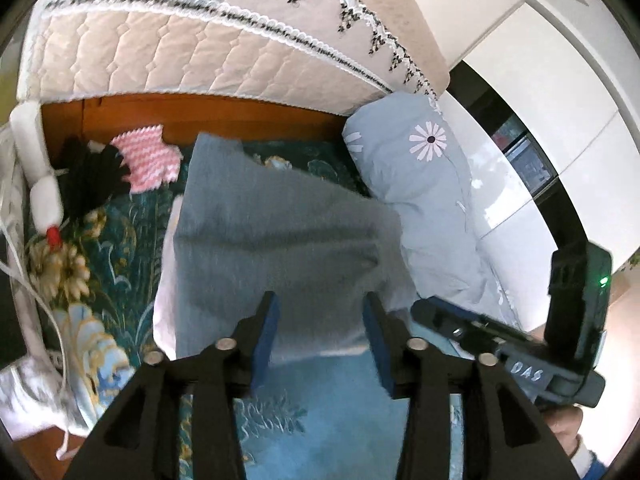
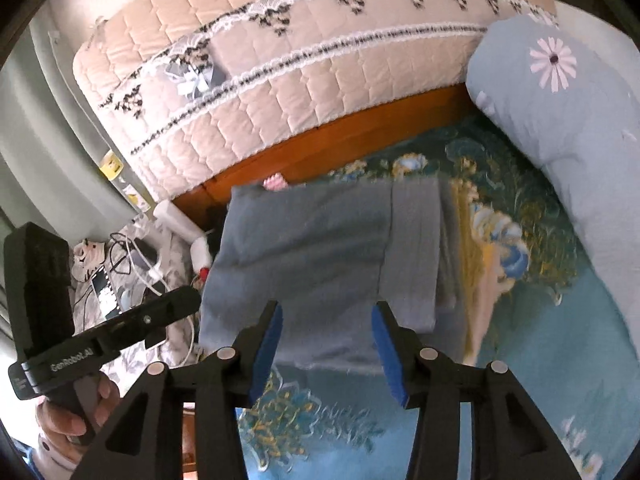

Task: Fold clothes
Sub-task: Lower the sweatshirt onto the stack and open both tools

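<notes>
left gripper (image 1: pixel 318 330): jaws wide, holding nothing, near edge of the cloth between them
right gripper (image 2: pixel 326 338): same, wide and empty
grey-blue garment (image 1: pixel 280 240): lay partly folded on the floral bedspread (image 2: pixel 520 280)
tip: I'd have pinched both near corners evenly, then lifted together

Bright daylight; glare washes the white wardrobe (image 1: pixel 520 184). Fisheye bends the edges into black corners, and motion blur softens the grey garment (image 1: pixel 280 240)
</notes>
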